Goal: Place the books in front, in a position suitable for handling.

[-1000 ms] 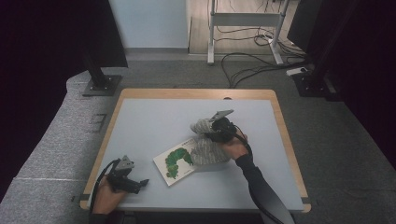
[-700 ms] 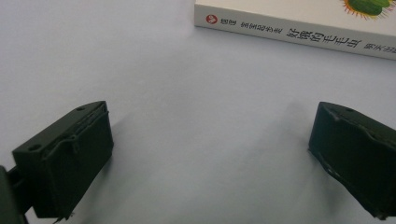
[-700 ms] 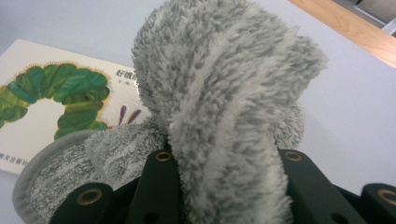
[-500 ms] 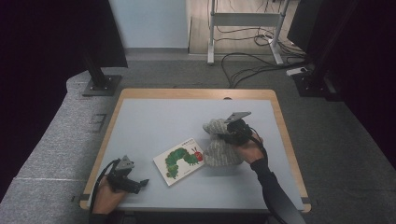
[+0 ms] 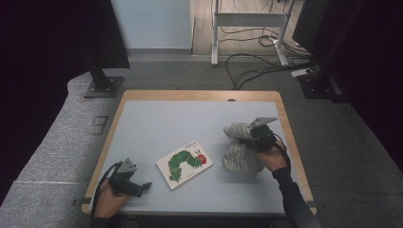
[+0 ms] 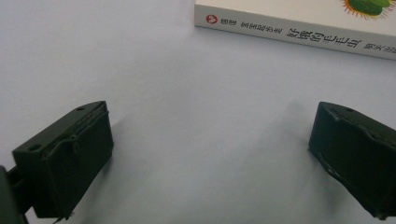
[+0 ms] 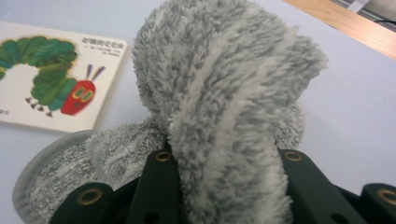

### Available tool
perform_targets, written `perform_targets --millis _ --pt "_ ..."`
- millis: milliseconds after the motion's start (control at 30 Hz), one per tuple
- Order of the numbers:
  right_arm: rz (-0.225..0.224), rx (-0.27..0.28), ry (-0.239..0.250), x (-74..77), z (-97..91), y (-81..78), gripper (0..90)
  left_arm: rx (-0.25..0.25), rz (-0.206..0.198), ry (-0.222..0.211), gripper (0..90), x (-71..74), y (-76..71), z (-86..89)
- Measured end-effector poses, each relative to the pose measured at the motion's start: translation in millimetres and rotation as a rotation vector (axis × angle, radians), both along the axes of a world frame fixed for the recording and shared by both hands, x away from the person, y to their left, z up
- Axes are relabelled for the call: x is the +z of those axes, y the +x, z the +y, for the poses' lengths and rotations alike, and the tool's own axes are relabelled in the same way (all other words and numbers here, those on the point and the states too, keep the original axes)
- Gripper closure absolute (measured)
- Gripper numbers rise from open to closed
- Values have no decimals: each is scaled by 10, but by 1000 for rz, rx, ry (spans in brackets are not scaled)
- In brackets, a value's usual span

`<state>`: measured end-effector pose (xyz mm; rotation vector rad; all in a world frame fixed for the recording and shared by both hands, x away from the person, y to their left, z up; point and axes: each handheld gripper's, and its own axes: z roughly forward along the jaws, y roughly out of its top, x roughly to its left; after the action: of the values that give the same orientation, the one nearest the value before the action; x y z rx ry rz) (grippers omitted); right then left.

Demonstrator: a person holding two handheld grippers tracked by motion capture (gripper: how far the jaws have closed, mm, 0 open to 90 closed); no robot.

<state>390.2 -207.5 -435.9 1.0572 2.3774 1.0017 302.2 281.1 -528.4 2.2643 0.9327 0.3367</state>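
A pale blue surface (image 5: 157,123) with a wooden rim. At its right side, the right gripper (image 5: 251,137) is clamped on a fold of a fluffy grey towel (image 5: 240,152); part of the cloth rises bunched above the jaws, the rest lies heaped on the surface just beside it. In the right gripper view the fold (image 7: 224,116) stands between the two black jaws. A picture book (image 5: 184,163) with a green caterpillar lies flat near the middle, left of the towel and apart from it. At the near left corner, the left gripper (image 5: 142,186) rests with its jaws wide apart and nothing between them, pointing toward the book.
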Motion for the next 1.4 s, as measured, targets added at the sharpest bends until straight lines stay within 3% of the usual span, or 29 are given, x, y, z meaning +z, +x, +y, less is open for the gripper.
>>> perform_targets --millis 367,567,967,1133,1267,1400 --pt "11 -77 -13 -77 -429 -168 707 0 0 0 0 0 0 0" --pt "27 -126 -22 -207 -630 -236 706 0 0 0 0 0 0 0" --pt "59 -152 -45 -583 -689 -265 668 1 0 -1 0 0 -2 -1" --pt "76 -151 -47 -678 -688 -265 568 1 0 -1 0 0 -1 -1" --pt "99 -154 -38 -643 -708 -256 396 1 0 -1 0 0 -1 -1" --pt "76 -161 -16 -572 -720 -267 247 1 0 -1 0 0 -1 -1"
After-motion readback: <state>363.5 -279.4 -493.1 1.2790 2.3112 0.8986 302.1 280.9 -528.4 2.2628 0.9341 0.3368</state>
